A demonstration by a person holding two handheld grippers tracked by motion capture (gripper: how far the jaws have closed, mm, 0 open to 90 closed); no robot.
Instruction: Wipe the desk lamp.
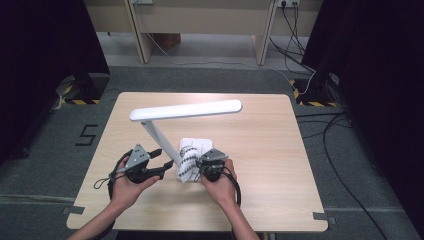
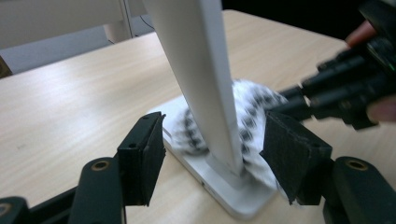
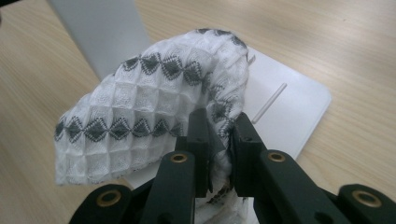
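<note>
On the wooden desk (image 1: 260, 150), the right gripper (image 3: 219, 128) pinching the waffle cloth (image 3: 140, 121) could shove the lamp (image 1: 185, 111), whose stem the left gripper (image 2: 212, 154) straddles with jaws apart, ungripped

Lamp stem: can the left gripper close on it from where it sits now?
Probably yes. The left gripper is open with the lamp stem standing between its jaws, a gap on each side. The cloth held by the right gripper bunches behind the stem on the base, not between pad and stem.

Left gripper (image 2: 212, 154) jaws apart; right gripper (image 3: 219, 140) jaws clamped.
</note>
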